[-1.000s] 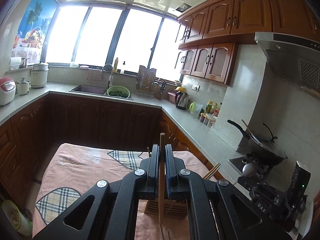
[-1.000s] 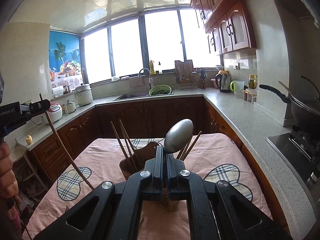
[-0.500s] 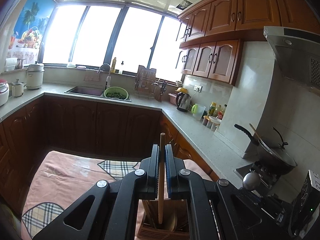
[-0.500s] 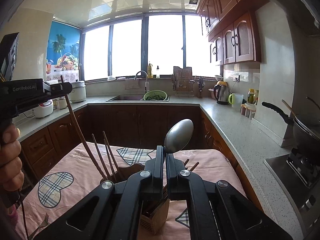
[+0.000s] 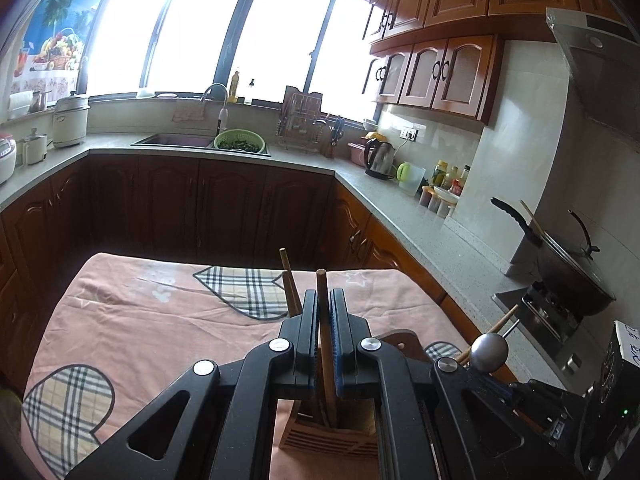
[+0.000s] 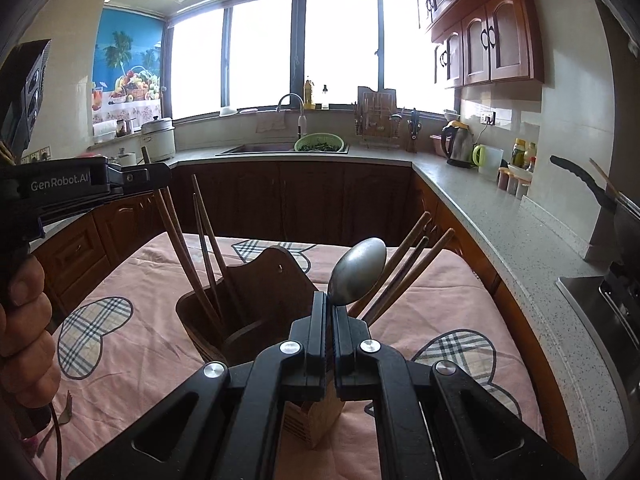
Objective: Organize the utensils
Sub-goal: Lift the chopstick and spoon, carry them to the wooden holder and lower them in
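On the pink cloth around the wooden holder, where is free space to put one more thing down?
Bare tablecloth lies left of the wooden holder, toward the far edge, between the plaid hearts. In the right wrist view, a smaller patch lies right of the holder, before the counter. It is crowded over the holder: chopsticks, the left gripper with its chopstick, and the right gripper with the spoon.
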The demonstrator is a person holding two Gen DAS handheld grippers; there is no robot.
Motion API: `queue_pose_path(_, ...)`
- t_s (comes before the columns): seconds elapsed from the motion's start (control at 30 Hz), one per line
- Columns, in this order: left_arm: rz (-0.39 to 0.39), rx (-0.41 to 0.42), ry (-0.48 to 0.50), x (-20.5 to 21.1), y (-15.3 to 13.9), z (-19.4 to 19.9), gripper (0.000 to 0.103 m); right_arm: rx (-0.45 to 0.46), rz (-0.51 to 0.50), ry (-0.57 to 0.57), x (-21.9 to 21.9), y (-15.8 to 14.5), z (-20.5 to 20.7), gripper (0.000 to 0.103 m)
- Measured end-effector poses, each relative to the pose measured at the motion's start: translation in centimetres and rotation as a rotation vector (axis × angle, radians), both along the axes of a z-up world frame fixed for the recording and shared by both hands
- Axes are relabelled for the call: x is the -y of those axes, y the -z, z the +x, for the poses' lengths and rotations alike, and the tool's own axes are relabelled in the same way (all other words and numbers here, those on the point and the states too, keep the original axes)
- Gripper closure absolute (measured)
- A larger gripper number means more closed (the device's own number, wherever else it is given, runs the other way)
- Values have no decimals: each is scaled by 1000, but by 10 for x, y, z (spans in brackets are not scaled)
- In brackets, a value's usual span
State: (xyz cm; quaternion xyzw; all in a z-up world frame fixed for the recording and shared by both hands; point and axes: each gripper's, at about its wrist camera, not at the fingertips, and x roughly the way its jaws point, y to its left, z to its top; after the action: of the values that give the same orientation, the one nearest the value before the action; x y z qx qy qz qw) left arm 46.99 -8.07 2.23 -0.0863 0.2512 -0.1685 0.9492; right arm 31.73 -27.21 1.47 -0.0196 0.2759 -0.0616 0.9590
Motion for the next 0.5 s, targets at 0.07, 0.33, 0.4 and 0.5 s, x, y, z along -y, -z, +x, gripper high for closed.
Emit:
queue_pose_path(0.07,7,-19,0,-1,5,5,98,-21,21,-3,3,7,3,101)
queue_pose_path(0.33,39,-11,-12,0,6,4,96,-67,78,-1,14,21,10,101)
queue_pose_path(0.4,38,-14,-14,-2,7,3,96,-69,85,-2,16,20,10,101)
queue_pose_path(0.5,30,-21,-9,-7,9,4,96,-70,79,-3,15,20,9,101)
